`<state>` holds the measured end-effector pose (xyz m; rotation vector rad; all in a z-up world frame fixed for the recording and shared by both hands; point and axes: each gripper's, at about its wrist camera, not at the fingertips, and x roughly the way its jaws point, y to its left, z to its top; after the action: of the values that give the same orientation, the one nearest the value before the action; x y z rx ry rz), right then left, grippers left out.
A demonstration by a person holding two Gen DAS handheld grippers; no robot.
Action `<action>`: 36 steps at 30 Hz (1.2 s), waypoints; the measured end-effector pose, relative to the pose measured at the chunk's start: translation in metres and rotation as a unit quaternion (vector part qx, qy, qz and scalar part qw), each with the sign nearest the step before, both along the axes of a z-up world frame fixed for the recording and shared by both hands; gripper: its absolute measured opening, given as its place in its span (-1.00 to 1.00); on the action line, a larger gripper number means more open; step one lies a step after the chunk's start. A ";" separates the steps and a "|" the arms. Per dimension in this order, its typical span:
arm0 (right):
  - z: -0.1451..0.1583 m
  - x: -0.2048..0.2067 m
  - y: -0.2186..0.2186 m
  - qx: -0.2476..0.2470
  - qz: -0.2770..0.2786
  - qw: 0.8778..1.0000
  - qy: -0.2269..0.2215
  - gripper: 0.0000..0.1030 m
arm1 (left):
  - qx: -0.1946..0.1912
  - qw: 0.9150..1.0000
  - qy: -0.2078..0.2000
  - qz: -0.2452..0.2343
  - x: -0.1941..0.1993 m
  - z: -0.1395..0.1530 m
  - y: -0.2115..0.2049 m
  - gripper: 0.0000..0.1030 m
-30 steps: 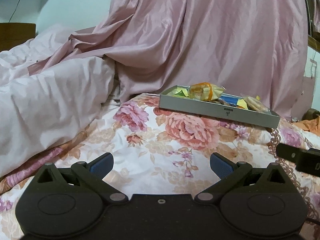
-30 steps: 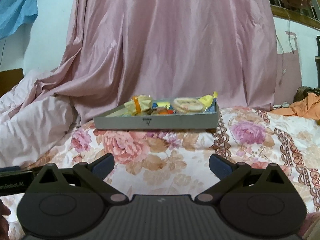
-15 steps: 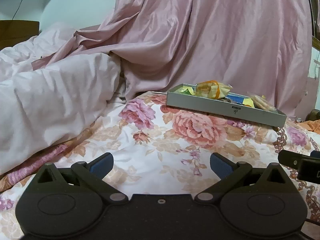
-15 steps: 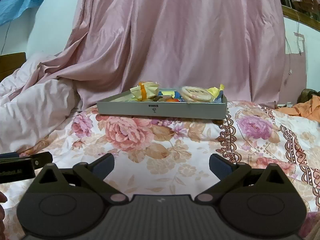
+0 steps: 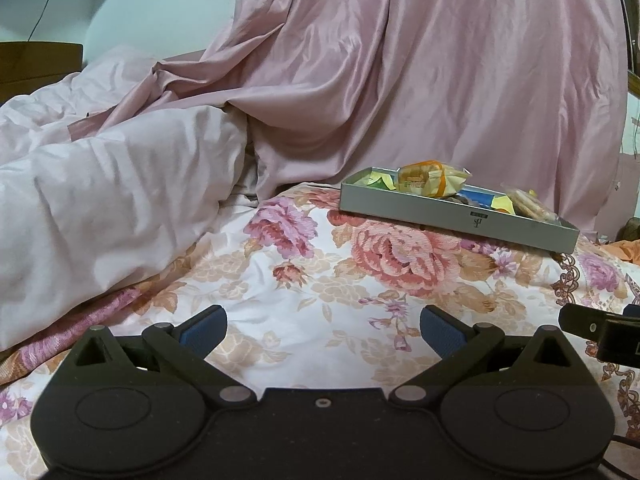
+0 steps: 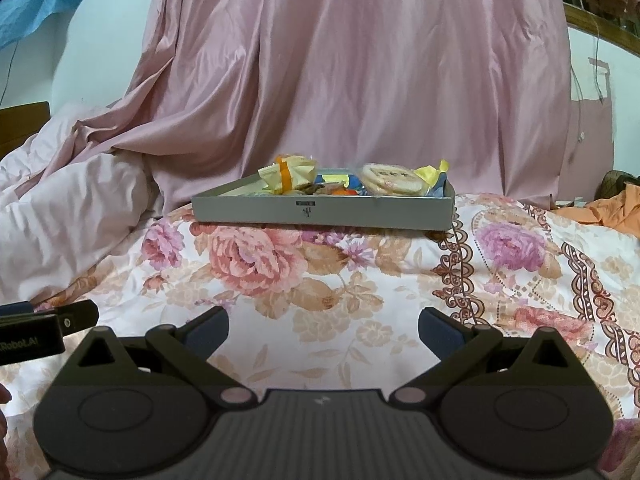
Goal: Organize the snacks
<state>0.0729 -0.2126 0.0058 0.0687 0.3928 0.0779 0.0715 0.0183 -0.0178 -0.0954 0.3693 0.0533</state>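
A shallow grey tray [image 5: 448, 218] [image 6: 320, 212] rests on the flowered bedspread, holding several wrapped snacks. Among them are a cream packet with an orange band [image 5: 430, 179] [image 6: 290, 172], a round cracker pack [image 6: 392, 180] [image 5: 528, 204] and yellow wrappers [image 6: 432, 170]. My left gripper [image 5: 323, 326] is open over the bedspread, well short of the tray and to its left. My right gripper [image 6: 323, 326] is open too, facing the tray's long side from a distance. Nothing sits between either pair of fingers. Each gripper's body shows at the edge of the other's view.
A pale pink duvet [image 5: 100, 200] is heaped at the left. A pink curtain [image 6: 360, 80] hangs behind the tray. Orange cloth [image 6: 608, 208] lies at the far right. The flowered bedspread [image 6: 320, 280] stretches between the grippers and the tray.
Both grippers have drawn back slightly and lifted, so the tray sits a little lower and farther right in the views. The jaws stay open.
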 end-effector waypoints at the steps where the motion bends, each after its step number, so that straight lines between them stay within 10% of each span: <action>1: 0.000 0.001 0.000 0.000 0.000 1.000 0.001 1.00 | 0.000 1.000 0.000 0.000 0.000 0.000 0.000 0.99; 36: -0.002 0.001 0.002 0.002 0.001 1.000 0.004 1.00 | 0.002 1.000 0.000 -0.001 0.000 0.000 0.000 0.99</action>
<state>0.0740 -0.2102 0.0033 0.0720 0.4011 0.0796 0.0713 0.0182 -0.0179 -0.0921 0.3700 0.0526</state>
